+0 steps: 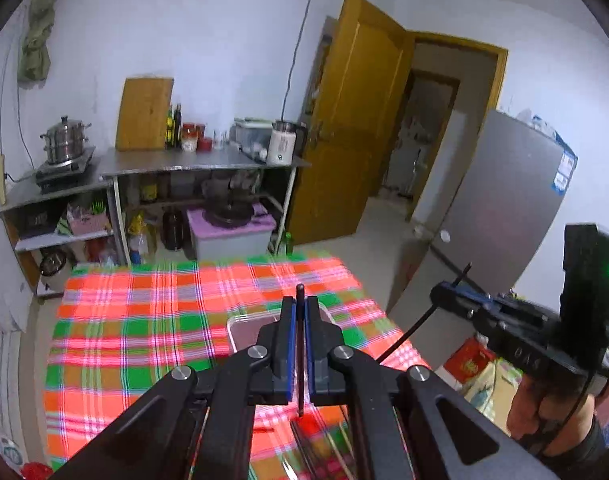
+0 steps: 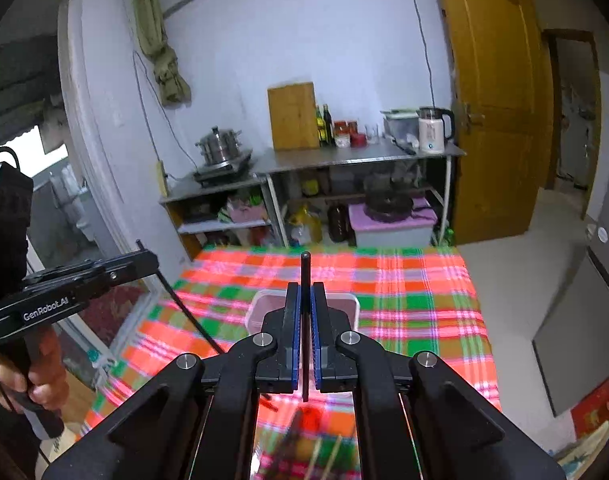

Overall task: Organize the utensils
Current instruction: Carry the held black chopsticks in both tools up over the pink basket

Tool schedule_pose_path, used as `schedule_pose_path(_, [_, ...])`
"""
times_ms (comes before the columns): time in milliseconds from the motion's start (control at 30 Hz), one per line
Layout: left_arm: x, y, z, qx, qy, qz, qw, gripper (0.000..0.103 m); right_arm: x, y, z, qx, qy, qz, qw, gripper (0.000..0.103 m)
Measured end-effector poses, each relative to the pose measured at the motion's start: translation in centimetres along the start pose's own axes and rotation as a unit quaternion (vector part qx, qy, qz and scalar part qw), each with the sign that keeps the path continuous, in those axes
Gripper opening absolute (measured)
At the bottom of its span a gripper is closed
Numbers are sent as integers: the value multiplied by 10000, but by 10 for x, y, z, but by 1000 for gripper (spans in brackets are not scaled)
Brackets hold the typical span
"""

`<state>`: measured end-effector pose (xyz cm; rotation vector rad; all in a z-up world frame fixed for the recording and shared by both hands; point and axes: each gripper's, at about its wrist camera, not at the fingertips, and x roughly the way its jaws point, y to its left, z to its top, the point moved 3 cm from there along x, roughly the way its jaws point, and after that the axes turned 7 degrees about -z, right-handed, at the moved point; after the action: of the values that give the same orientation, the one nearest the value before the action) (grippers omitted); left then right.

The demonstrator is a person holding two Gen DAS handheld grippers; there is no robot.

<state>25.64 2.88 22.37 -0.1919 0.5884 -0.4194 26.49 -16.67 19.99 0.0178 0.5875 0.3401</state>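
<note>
Left wrist view: the left gripper has its fingers closed to a narrow slit, the blue pads pressing on a thin black chopstick. The stick stands roughly upright between the pads, its top end rising above the fingertips and its lower end hanging below them. At the right edge of this view the right gripper appears from the side, held in a hand; a second black chopstick is clamped in it and slants down and to the left beneath it.

Right wrist view: the right gripper's fingers are likewise shut on their stick, which runs upright between the pads and projects above and below them. The left gripper shows at the left edge, with its stick slanting down and to the right.

Both grippers are above a desk covered with a red, green and orange plaid cloth. A clear plastic container rests on the cloth near the middle, partly hidden behind the fingers in both views. More utensils, blurred, lie at the near edge of the desk under the grippers; their kind cannot be told.
</note>
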Motion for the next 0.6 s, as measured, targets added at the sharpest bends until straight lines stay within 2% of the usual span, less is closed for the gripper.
schedule_pose_path(133, [6, 10, 21, -60, -146, 63, 9999, 4, 12, 4, 15, 110, -149, 94, 9998, 4])
schedule_pose_path(267, [18, 24, 26, -139, -134, 138, 9997, 4, 30, 5, 23, 213, -169, 176, 9995, 4])
schedule_pose_path(433, [42, 44, 16, -259, 2, 208, 9994, 4, 53, 12, 21, 189, -73, 243, 9995, 4])
schedule_pose_path(600, [72, 65, -5, -436, 207, 233, 9986, 4, 95, 13, -4, 234, 280, 266, 9990, 4])
